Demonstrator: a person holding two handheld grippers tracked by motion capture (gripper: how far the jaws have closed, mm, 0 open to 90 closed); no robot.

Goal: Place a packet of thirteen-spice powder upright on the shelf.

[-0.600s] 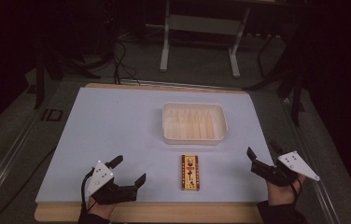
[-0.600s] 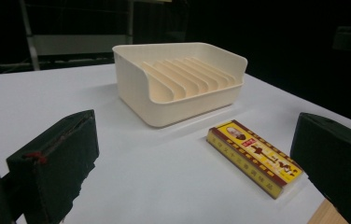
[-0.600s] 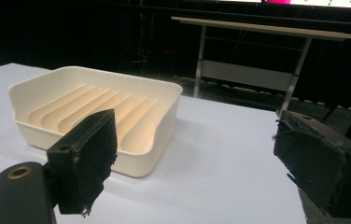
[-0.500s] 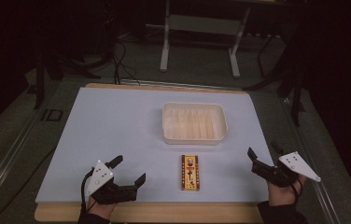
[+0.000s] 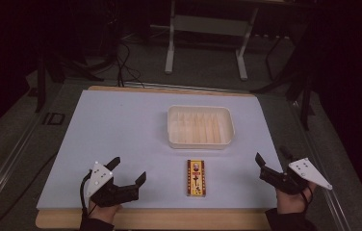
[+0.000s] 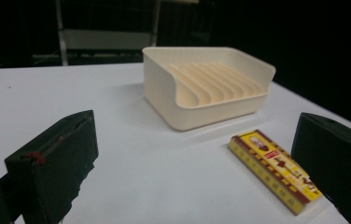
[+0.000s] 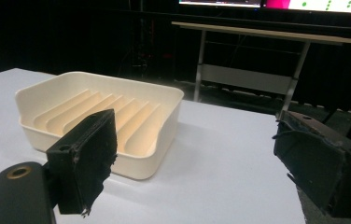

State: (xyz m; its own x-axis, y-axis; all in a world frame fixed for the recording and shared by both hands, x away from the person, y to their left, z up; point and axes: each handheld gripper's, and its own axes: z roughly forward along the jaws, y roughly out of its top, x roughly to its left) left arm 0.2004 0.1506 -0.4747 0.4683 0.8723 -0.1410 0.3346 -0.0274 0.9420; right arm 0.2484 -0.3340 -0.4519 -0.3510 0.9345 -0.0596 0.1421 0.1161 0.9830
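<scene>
Both my left gripper (image 5: 130, 169) and right gripper (image 5: 271, 161) stand apart, empty; the small box (image 5: 196, 177) between them looks light, stiff cardboard; I'd pinch its long sides.

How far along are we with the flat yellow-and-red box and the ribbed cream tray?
Nothing looks done yet: the flat yellow-and-red box lies on the white table, in front of the ribbed cream plastic tray, which is empty. In hand: nothing; the left gripper and right gripper are open, beside the box. Left: grasping and moving it.
</scene>
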